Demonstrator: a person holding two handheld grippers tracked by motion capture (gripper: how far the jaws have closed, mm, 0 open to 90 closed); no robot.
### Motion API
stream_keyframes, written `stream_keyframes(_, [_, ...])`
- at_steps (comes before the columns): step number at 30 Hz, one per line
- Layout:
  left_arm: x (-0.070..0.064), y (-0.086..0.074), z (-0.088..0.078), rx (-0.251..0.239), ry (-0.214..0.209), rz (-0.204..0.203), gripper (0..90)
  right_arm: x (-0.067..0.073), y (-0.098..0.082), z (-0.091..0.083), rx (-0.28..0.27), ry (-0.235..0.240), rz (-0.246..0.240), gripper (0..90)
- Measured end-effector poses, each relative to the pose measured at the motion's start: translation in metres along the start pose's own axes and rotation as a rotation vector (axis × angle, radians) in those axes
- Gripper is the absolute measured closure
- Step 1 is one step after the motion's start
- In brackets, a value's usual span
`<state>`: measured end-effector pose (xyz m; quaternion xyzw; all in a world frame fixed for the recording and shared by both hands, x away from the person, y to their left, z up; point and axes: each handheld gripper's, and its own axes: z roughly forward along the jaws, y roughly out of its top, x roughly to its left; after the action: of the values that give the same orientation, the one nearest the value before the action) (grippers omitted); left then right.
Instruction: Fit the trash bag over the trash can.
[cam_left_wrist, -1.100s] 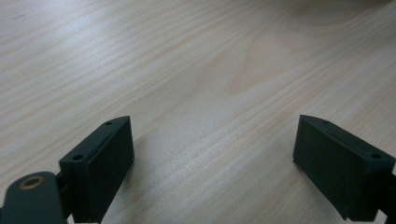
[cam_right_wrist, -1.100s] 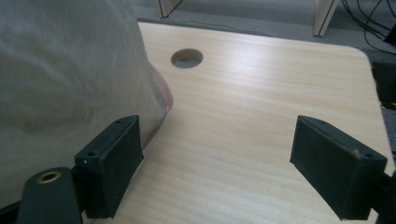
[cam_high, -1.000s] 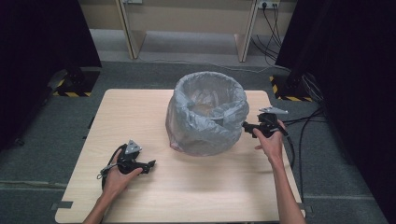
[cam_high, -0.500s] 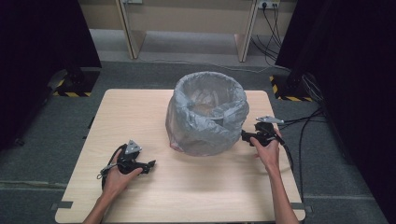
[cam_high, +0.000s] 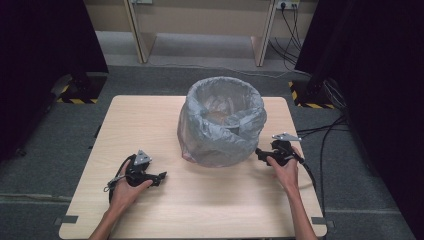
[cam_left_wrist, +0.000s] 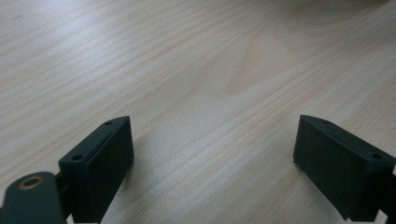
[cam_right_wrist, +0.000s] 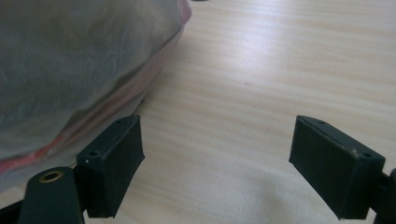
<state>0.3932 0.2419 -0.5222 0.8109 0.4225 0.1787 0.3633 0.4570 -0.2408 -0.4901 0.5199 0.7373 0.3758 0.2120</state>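
A round bin lined with a grey translucent plastic bag (cam_high: 221, 122) stands in the middle of the wooden table (cam_high: 150, 120). My right gripper (cam_high: 261, 154) sits low at the bin's right side, jaws open and pointing at its base; the right gripper view shows the bag (cam_right_wrist: 70, 70) and a reddish bin edge just left of the empty jaws (cam_right_wrist: 215, 168). My left gripper (cam_high: 161, 177) rests on the table at the front left, apart from the bin. Its jaws (cam_left_wrist: 212, 172) stand open over bare wood.
Cables (cam_high: 325, 135) trail off the table's right edge onto the grey floor. Black curtains stand at both sides, and yellow-black striped bases (cam_high: 75, 97) sit on the floor behind the table. Bare wood lies in front of the bin.
My right gripper has come down and toward the person, from beside the bin's upper wall to low by its base. The left gripper has stayed where it was.
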Motion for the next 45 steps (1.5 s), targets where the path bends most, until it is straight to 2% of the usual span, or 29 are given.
stream_keyframes(4, [0.000,0.000,0.000,0.000,0.000,0.000,11.3,0.000,-0.007,-0.001,0.011,0.000,0.004,17.4])
stream_keyframes(9, [0.000,0.000,0.000,-0.001,0.000,0.000,11.2,0.003,-0.015,-0.001,0.028,-0.013,-0.038,17.4])
stream_keyframes(15, [0.000,0.000,0.000,-0.001,-0.002,0.001,11.2,0.006,-0.025,-0.005,0.045,-0.016,-0.066,17.5])
stream_keyframes(21, [0.000,0.000,0.000,0.001,-0.004,0.003,11.3,0.008,-0.034,-0.012,0.060,-0.010,-0.060,17.4])
stream_keyframes(29, [0.000,0.000,0.000,0.000,-0.006,0.006,11.3,0.012,-0.044,-0.016,0.086,-0.020,-0.087,17.3])
stream_keyframes(45, [-0.001,0.000,0.000,0.002,-0.008,0.008,11.3,0.019,-0.056,-0.028,0.085,-0.025,-0.090,15.2])
